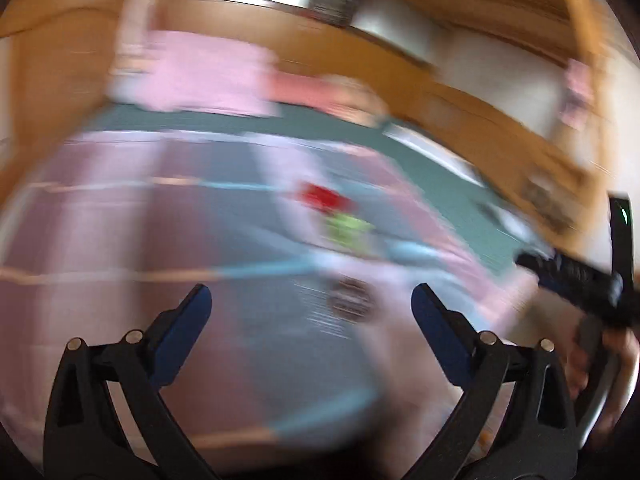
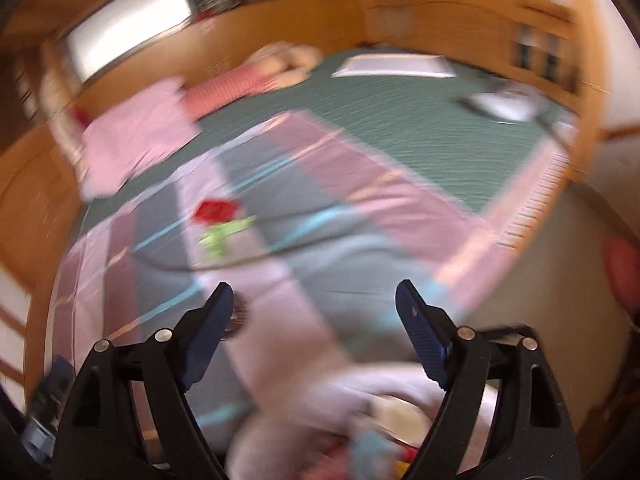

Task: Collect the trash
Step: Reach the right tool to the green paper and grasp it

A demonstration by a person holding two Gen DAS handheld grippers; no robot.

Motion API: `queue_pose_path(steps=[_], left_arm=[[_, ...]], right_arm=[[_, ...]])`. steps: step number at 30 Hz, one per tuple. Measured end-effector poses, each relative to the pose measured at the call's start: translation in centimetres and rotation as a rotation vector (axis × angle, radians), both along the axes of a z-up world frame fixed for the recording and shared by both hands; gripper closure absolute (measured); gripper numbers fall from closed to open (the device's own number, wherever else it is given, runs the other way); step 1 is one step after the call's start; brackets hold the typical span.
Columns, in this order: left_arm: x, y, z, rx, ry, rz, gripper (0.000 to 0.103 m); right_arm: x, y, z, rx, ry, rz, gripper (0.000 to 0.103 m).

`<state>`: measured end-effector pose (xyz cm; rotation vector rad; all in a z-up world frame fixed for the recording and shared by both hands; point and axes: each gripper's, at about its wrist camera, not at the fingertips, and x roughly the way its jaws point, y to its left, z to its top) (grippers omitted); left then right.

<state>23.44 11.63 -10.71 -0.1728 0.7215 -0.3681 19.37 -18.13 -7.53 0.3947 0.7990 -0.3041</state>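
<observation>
Both views are motion-blurred. A red wrapper [image 1: 324,197] [image 2: 214,211], a green wrapper [image 1: 347,229] [image 2: 222,236] and a small dark round object [image 1: 350,299] [image 2: 239,313] lie on a striped pink and grey blanket [image 1: 160,240] [image 2: 320,240] on a bed. My left gripper [image 1: 311,300] is open and empty above the blanket, short of the dark object. My right gripper [image 2: 314,298] is open and empty; below it a white bag [image 2: 320,420] holds several pieces of trash. The right gripper also shows in the left wrist view [image 1: 576,280].
A green mattress cover [image 2: 420,128] spreads beyond the blanket. A pink cloth [image 2: 136,140] and a striped red cloth [image 2: 228,86] lie at the far left. White items [image 2: 394,66] lie at the far side. Wooden panelling [image 2: 280,20] surrounds the bed. A thin dark cable [image 2: 280,250] crosses the blanket.
</observation>
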Motion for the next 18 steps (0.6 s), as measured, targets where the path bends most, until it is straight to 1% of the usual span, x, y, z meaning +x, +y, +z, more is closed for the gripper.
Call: queue_pose_path(steps=[1,2,3,4,5,6,7,8,10,12,13,14,15,16,18], left_arm=[[0.7,1.5,0.1,-0.013,0.015,0.040,0.004],[1.5,3.7,-0.1,-0.078,0.052,0.087,0.004],[2.0,5.1,-0.2,-0.126,0.088,0.114,0.004],[2.4,6.3,-0.4,-0.164,0.127,0.128,0.004],[2.9,7.6,-0.7,-0.207,0.179,0.133,0.004],[3.1,8.3,-0.8,-0.213,0.196,0.140,0.004],[3.3,8.7,-0.8,-0.200,0.203,0.158,0.004],[3.3,9.1,-0.8,-0.158,0.202,0.196,0.004],[3.4,9.8,-1.0,-0.100,0.197,0.225,0.004],[3.6,10.4,-1.1,-0.071,0.207,0.240,0.004],[3.9,11.1,-1.0,-0.065,0.215,0.243,0.005],[4.0,11.4,-1.2,-0.063,0.230,0.249,0.006],[4.1,11.8,-1.5,-0.065,0.251,0.265,0.008],[4.2,12.9,-1.6,-0.067,0.269,0.282,0.013],[4.1,13.8,-2.6,-0.077,0.323,0.333,0.017]], right_arm=[[3.4,1.2,-1.7,0.021,0.016,0.045,0.021],[5.7,1.7,-2.7,0.023,0.021,0.070,0.021],[8.1,2.2,-3.8,0.023,0.025,0.085,0.021],[11.2,2.9,-5.3,-0.011,0.038,0.087,0.021],[13.4,3.4,-6.1,-0.049,0.059,0.099,0.021],[16.1,4.3,-7.3,-0.101,0.093,0.121,0.021],[17.8,4.8,-8.0,-0.139,0.111,0.129,0.021],[19.8,5.4,-9.1,-0.181,0.143,0.131,0.021],[22.3,5.6,-11.2,-0.227,0.223,0.122,0.022],[23.3,5.7,-12.7,-0.229,0.244,0.118,0.049],[23.7,5.9,-13.2,-0.232,0.268,0.120,0.076],[23.6,6.0,-13.3,-0.230,0.268,0.120,0.079],[23.2,6.1,-13.0,-0.210,0.242,0.122,0.080],[22.6,6.4,-12.2,-0.167,0.203,0.141,0.080],[20.7,8.0,-10.6,-0.079,0.139,0.234,0.080]])
